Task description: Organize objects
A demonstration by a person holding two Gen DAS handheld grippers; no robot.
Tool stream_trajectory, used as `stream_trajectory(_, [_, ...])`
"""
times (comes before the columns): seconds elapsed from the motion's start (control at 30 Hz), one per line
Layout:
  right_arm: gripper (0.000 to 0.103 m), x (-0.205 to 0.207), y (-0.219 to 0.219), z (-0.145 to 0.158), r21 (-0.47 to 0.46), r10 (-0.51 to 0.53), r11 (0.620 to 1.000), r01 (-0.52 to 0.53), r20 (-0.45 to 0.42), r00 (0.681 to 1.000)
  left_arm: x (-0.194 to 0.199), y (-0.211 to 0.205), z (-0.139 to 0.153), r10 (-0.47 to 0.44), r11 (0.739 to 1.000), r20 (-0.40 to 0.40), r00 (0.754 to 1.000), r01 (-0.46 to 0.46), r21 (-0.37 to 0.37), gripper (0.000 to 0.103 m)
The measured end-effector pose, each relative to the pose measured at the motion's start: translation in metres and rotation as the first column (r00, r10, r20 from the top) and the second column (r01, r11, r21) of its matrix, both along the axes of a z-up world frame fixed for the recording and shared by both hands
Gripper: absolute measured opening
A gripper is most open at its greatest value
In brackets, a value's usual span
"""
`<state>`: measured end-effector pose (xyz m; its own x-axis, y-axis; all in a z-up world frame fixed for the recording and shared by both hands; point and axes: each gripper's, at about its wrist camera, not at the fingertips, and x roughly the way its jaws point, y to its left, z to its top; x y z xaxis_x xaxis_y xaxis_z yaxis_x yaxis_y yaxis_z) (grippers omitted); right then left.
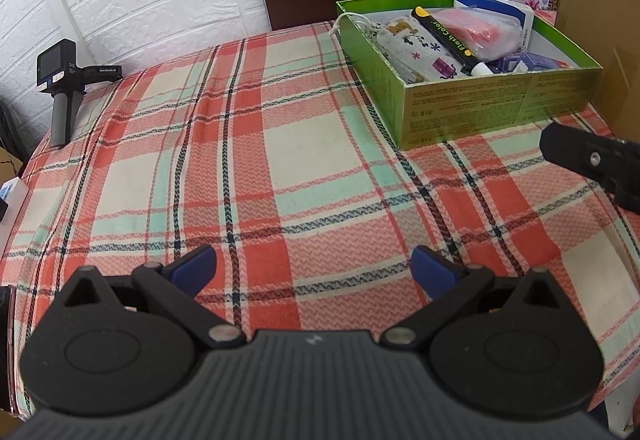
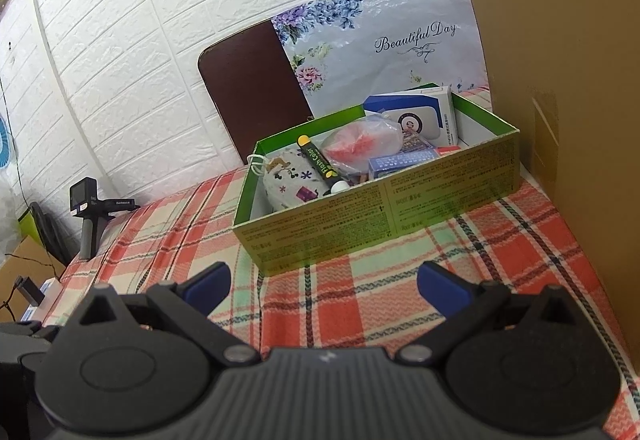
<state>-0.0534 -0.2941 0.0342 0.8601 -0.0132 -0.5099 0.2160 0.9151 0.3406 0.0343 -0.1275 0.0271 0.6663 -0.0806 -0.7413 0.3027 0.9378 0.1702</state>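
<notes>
A green cardboard box (image 1: 500, 99) stands on the plaid tablecloth (image 1: 260, 159) at the back right; it also shows in the right wrist view (image 2: 360, 207). Inside lie a printed cloth pouch (image 1: 408, 39), a black "Flash Color" marker (image 1: 448, 35), a pink item in a clear bag (image 1: 484, 27), a blue-and-white carton (image 2: 416, 111) and small blue boxes (image 2: 400, 159). My left gripper (image 1: 314, 268) is open and empty over the cloth. My right gripper (image 2: 324, 288) is open and empty in front of the box; part of it shows at the right edge of the left wrist view (image 1: 592, 159).
A black handheld camera on a grip (image 1: 60, 87) stands at the table's far left edge. A tall cardboard sheet (image 2: 560, 79) walls the right side. A brown chair back (image 2: 252, 87) and a floral "Beautiful Day" bag (image 2: 400, 47) stand behind the box against the white brick wall.
</notes>
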Motion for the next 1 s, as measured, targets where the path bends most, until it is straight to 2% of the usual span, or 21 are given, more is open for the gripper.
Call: stream_trajectory(1.0, [0.103, 0.0046, 0.0036, -0.0001, -0.007, 0.010, 1.000, -0.010, -0.002, 1.000, 0.0048, -0.0002, -0.0018, 0.004, 1.000, -0.013, 1.000, -0.004, 0.001, 0.103])
